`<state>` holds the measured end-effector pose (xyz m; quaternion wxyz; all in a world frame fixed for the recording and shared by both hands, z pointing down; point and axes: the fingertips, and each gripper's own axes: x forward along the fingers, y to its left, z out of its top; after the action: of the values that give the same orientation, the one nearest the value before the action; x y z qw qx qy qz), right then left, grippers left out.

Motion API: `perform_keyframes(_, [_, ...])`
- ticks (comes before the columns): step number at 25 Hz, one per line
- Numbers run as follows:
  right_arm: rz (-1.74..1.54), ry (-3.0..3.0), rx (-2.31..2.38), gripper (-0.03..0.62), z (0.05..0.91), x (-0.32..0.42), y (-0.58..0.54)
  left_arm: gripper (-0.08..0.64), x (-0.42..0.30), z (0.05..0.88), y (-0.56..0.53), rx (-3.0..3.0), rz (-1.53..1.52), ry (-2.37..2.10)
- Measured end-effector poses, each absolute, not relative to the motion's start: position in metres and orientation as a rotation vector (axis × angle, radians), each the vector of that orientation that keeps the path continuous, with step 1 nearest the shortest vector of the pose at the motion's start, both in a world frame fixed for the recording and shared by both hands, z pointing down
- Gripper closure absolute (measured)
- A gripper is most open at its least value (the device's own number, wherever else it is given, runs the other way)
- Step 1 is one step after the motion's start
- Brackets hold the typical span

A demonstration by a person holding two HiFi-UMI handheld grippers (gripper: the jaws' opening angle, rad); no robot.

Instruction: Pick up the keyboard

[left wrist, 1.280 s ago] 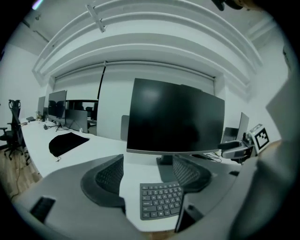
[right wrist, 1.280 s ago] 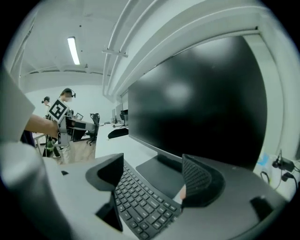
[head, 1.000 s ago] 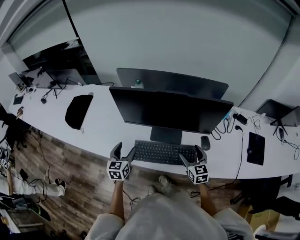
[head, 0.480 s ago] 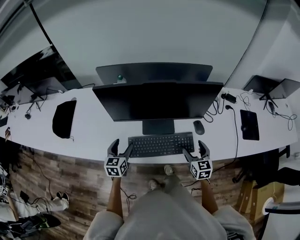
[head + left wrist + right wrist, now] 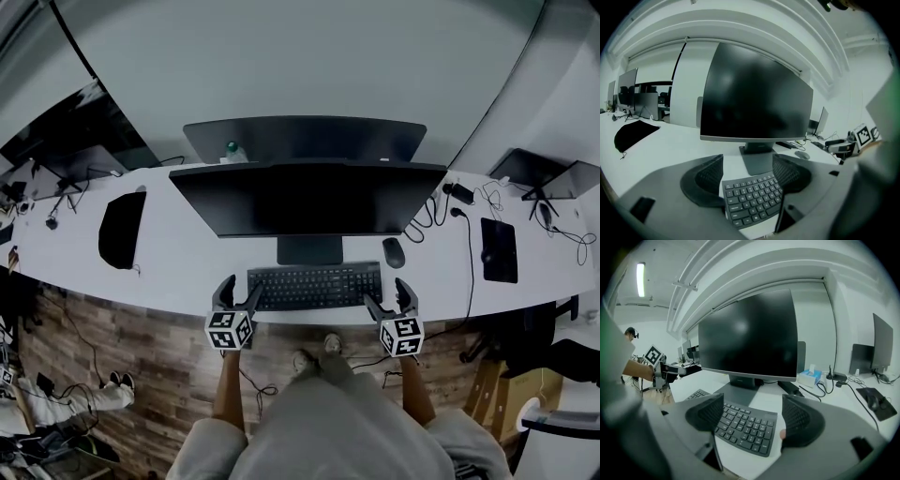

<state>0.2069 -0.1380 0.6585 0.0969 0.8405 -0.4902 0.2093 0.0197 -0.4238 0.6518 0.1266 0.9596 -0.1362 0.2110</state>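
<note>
A black keyboard (image 5: 316, 286) lies flat on the white desk (image 5: 187, 262), just in front of the monitor stand. My left gripper (image 5: 236, 292) is open at the keyboard's left end (image 5: 750, 194), its jaws set either side of that end without touching. At the right end (image 5: 745, 427) my right gripper (image 5: 389, 296) is open too, with the keyboard's corner between its jaws. Both grippers sit at the desk's front edge.
A large dark monitor (image 5: 305, 195) stands right behind the keyboard, a mouse (image 5: 394, 251) to its right. A black cloth (image 5: 120, 228) lies at the left, a black pad (image 5: 499, 248) and cables (image 5: 459, 225) at the right. A tissue box (image 5: 809, 377) sits behind.
The view has swung so the desk sits level and centred. Both grippers have closed in on the keyboard's two ends, still open.
</note>
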Motion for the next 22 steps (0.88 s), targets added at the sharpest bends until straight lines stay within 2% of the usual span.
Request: perform_keyframes(22, [0.843,-1.509,2.455,0.21,0.714,0.233,-0.138,0.25,0.022,0.705,-0.415,2.655,0.767,-0.472])
